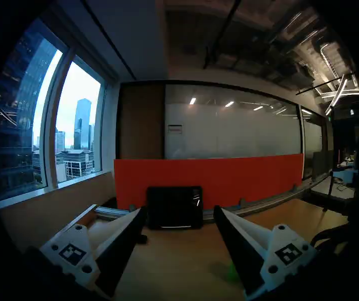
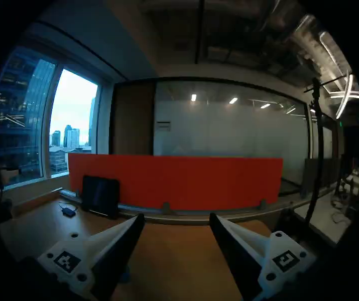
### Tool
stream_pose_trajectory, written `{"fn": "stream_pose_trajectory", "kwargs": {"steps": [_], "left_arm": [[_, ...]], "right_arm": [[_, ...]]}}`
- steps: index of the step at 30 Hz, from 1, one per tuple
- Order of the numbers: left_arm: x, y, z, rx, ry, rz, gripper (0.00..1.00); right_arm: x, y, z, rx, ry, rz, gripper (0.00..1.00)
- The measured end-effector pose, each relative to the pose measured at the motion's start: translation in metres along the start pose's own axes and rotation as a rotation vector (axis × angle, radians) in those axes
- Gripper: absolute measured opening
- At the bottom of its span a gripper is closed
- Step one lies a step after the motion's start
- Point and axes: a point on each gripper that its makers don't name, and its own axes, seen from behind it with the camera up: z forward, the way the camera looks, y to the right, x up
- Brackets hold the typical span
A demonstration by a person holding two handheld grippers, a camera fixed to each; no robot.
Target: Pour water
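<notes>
In the left gripper view my left gripper [image 1: 179, 213] is open, held above a wooden desk [image 1: 179, 261] with nothing between its fingers. A small green thing [image 1: 233, 273] peeks out low beside the right finger; I cannot tell what it is. In the right gripper view my right gripper [image 2: 176, 218] is open too, empty, above the same wooden desk [image 2: 179, 261]. A bit of something blue [image 2: 124, 276] shows under the left finger.
An orange divider panel [image 1: 207, 180] runs along the desk's far edge, with a dark tablet [image 1: 174, 207] leaning against it. The tablet [image 2: 100, 196] and a small blue object [image 2: 69, 212] sit at the left. Windows on the left, frosted glass wall behind.
</notes>
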Motion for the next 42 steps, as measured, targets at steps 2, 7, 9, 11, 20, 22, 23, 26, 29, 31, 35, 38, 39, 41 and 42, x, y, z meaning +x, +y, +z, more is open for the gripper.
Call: {"fn": "stream_pose_trajectory", "kwargs": {"steps": [2, 7, 9, 11, 20, 22, 23, 26, 29, 31, 35, 38, 39, 41, 42], "left_arm": [[0.001, 0.004, 0.0, -0.015, -0.002, -0.005, 0.98], [0.001, 0.012, 0.0, -0.06, -0.012, -0.025, 0.98], [0.002, 0.013, 0.001, -0.076, -0.013, -0.032, 0.98], [0.004, 0.016, 0.001, -0.1, -0.012, -0.036, 0.98], [0.006, 0.042, 0.004, -0.225, -0.003, -0.008, 0.98], [0.004, 0.05, 0.005, -0.259, -0.007, 0.002, 0.98], [0.003, 0.054, 0.006, -0.276, -0.01, 0.007, 0.98], [0.001, 0.062, 0.007, -0.31, -0.015, 0.025, 0.98], [-0.003, 0.066, 0.009, -0.323, -0.02, 0.041, 0.98], [-0.007, 0.068, 0.011, -0.332, -0.025, 0.048, 0.98], [-0.013, 0.071, 0.015, -0.355, -0.034, 0.055, 0.98], [-0.017, 0.073, 0.018, -0.373, -0.043, 0.06, 0.98], [-0.018, 0.074, 0.018, -0.379, -0.046, 0.061, 0.98], [-0.023, 0.075, 0.019, -0.393, -0.056, 0.066, 0.98], [-0.025, 0.075, 0.02, -0.4, -0.06, 0.07, 0.98]], "right_arm": [[-0.002, -0.001, 0.0, 0.01, -0.005, 0.003, 1.0], [-0.007, -0.003, 0.002, 0.038, -0.019, -0.015, 1.0], [-0.008, -0.005, 0.002, 0.051, -0.023, -0.027, 1.0], [-0.009, -0.009, 0.002, 0.079, -0.024, -0.037, 1.0], [-0.001, -0.039, -0.007, 0.258, -0.017, -0.018, 1.0], [-0.001, -0.048, -0.011, 0.306, -0.012, -0.028, 1.0], [-0.001, -0.052, -0.014, 0.331, -0.01, -0.037, 1.0], [-0.001, -0.059, -0.016, 0.373, -0.005, -0.062, 1.0], [-0.001, -0.063, -0.016, 0.399, -0.003, -0.073, 1.0], [-0.003, -0.066, -0.016, 0.414, -0.009, -0.073, 1.0], [-0.007, -0.072, -0.015, 0.447, -0.026, -0.074, 1.0], [-0.01, -0.077, -0.014, 0.473, -0.037, -0.08, 1.0], [-0.012, -0.079, -0.013, 0.481, -0.041, -0.082, 1.0], [-0.015, -0.082, -0.012, 0.498, -0.054, -0.084, 1.0], [-0.017, -0.083, -0.011, 0.506, -0.06, -0.085, 1.0]]}}
